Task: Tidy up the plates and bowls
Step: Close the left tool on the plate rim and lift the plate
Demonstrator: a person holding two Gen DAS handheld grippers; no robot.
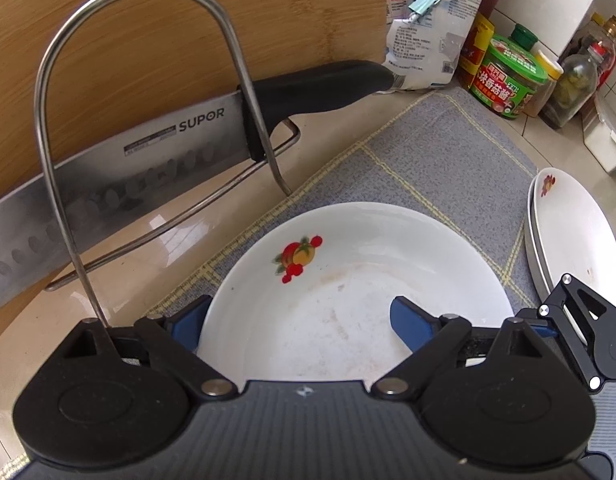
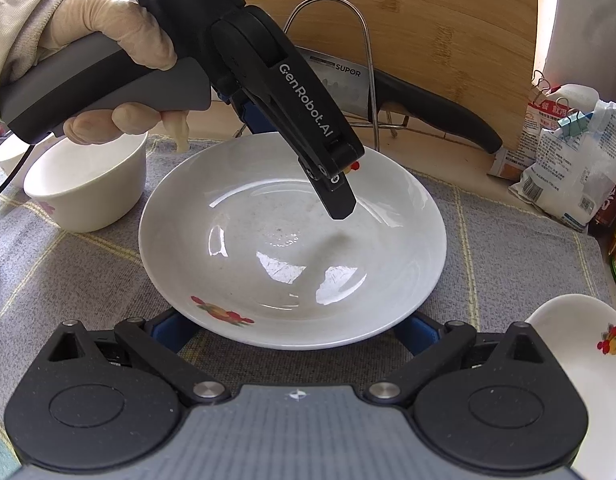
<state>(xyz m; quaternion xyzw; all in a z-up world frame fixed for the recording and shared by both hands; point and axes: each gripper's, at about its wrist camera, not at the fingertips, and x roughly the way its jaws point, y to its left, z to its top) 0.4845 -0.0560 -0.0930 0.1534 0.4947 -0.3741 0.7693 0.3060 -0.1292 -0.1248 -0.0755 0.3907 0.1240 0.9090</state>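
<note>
Grey checked mat [image 2: 488, 264] is lying on the counter, white fruit-print plate [image 2: 291, 248] sitting mid-mat. Left gripper [image 1: 295, 320] is straddling the plate's far rim, one finger [image 2: 336, 200] inside, one outside; contact unclear. Right gripper [image 2: 291, 332] is sitting at the near rim, jaws wide apart, holding nothing. White bowl [image 2: 87, 184] is sitting just left of the plate.

Cleaver [image 1: 119, 168] in wire rack [image 1: 147, 92], against cutting board [image 1: 227, 32].
</note>
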